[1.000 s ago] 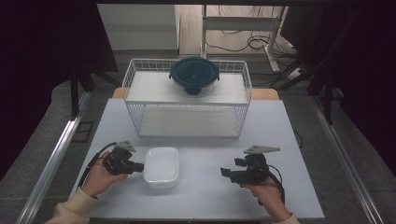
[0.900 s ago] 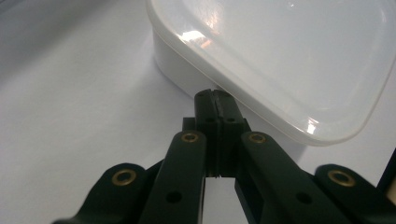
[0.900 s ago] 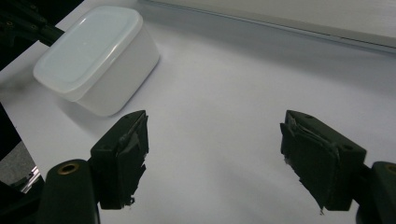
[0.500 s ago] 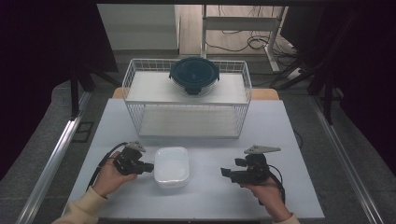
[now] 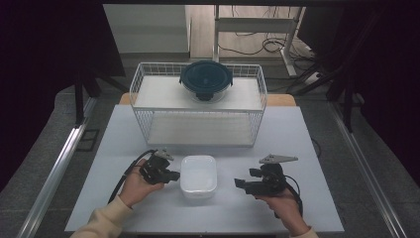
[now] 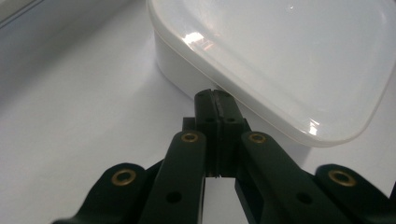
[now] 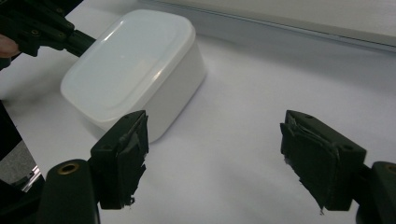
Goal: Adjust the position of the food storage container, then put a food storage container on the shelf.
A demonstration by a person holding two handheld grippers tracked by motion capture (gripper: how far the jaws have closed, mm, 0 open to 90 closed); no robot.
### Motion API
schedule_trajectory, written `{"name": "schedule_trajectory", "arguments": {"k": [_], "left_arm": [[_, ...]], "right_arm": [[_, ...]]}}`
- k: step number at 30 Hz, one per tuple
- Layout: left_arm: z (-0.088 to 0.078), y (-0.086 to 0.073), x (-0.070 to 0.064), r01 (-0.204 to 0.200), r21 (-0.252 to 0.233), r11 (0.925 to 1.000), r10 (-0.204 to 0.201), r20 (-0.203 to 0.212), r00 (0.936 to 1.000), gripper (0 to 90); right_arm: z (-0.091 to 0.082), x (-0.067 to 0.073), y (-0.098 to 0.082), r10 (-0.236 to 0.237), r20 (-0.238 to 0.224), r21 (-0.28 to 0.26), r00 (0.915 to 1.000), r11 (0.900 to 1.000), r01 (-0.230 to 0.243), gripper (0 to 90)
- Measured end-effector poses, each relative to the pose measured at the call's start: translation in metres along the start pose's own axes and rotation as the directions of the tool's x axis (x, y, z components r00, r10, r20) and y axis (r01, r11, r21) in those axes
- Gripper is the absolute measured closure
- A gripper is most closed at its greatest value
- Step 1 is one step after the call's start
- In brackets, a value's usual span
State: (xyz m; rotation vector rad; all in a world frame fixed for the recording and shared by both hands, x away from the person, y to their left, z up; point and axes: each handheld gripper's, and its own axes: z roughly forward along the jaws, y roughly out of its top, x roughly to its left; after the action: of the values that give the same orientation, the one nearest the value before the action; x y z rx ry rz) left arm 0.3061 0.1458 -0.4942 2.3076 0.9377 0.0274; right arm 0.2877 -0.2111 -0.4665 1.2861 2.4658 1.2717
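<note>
A white lidded rectangular container (image 5: pixel 198 176) lies on the pale table near the front. My left gripper (image 5: pixel 174 175) is shut with nothing between its jaws, and its closed tips touch the container's left side just under the lid rim. In the left gripper view the joined tips (image 6: pixel 215 95) meet the container's wall (image 6: pixel 177 60). To the right of the container my right gripper (image 5: pixel 237 183) points at it, open and a short way off. The right gripper view has the container (image 7: pixel 130 65) ahead on the left between wide jaws (image 7: pixel 212 154), and the left gripper (image 7: pixel 86 41) at its far edge.
A white wire rack (image 5: pixel 198 106) stands across the back of the table (image 5: pixel 297 129). A dark blue round lidded bowl (image 5: pixel 205 79) sits on the rack's top shelf. Bare tabletop runs between the rack and the container and at both sides.
My left gripper has slid to the right with its shut tips against the container, and the container has shifted right with it. The right gripper has stayed where it was.
</note>
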Motion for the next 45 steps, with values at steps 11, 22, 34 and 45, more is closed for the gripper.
{"name": "schedule_trajectory", "arguments": {"k": [11,22,34,45], "left_arm": [[-0.009,-0.005,-0.001,0.016,-0.037,0.9992,-0.017,-0.020,0.9997,90.0],[-0.054,-0.030,-0.025,0.098,-0.241,0.9656,-0.119,-0.074,0.9901,53.9],[-0.055,-0.038,-0.018,0.188,-0.309,0.9322,-0.199,-0.004,0.9800,35.3],[-0.050,-0.038,-0.006,0.329,-0.338,0.8820,-0.306,0.120,0.9444,25.7]], "right_arm": [[-0.002,-0.001,0.001,0.039,-0.028,-0.021,0.9989,0.999,-0.039,23.0],[-0.005,-0.001,0.001,0.026,-0.026,-0.035,0.9993,0.999,-0.027,23.0],[-0.003,0.001,0.002,0.018,-0.028,-0.035,0.9994,0.999,-0.019,23.0],[0.002,0.007,0.003,0.015,-0.049,-0.033,0.9987,0.999,-0.017,23.1]]}}
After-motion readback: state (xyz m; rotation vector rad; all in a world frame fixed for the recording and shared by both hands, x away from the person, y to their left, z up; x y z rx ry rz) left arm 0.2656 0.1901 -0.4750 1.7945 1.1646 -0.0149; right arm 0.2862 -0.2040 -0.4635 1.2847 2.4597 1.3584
